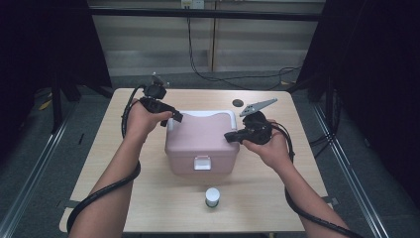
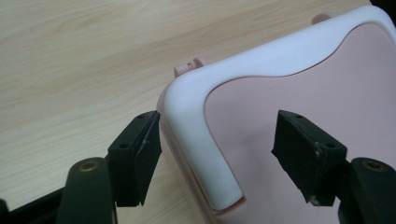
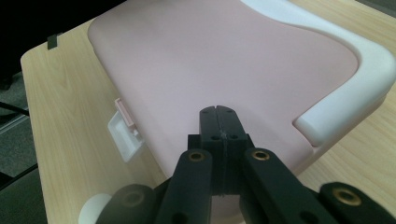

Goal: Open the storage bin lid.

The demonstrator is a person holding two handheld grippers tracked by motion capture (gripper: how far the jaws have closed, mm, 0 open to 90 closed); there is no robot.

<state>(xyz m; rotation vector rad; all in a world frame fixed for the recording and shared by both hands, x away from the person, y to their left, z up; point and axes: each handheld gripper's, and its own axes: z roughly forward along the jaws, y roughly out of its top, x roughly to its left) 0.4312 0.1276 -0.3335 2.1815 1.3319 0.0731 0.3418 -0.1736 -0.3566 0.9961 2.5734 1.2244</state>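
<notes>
Box: pink box [image 1: 200, 144] w/ white handle [image 1: 203, 114] was set mid-tabletop [image 1: 148, 208], latch [image 1: 201, 162] toward the person; lid was seen down.
Handle: was laid flat on the lid, rear side; left corner [image 2: 187, 107] was framed betw. the left tool's jaws.
Left tool [image 1: 171, 118]: jaws were spread apart, one outside the box wall, one over the lid; nothing was pinched yet. Prob. placed to grab the handle's arm.
Right tool [image 1: 233, 136]: jaws were pressed fully together, empty; tip [image 3: 218, 122] was held on/just over the lid, prob. to steady the box; contact couldn't be told.
Left hand [image 1: 141, 119]: was raised at the box's rear-left corner, tool angled down and inward.
Right hand [image 1: 270, 146]: was kept at the box's right side, tool pointed inward.
Jar: small white-capped jar [image 1: 212, 197] was left in front of the box, apart from it.
</notes>
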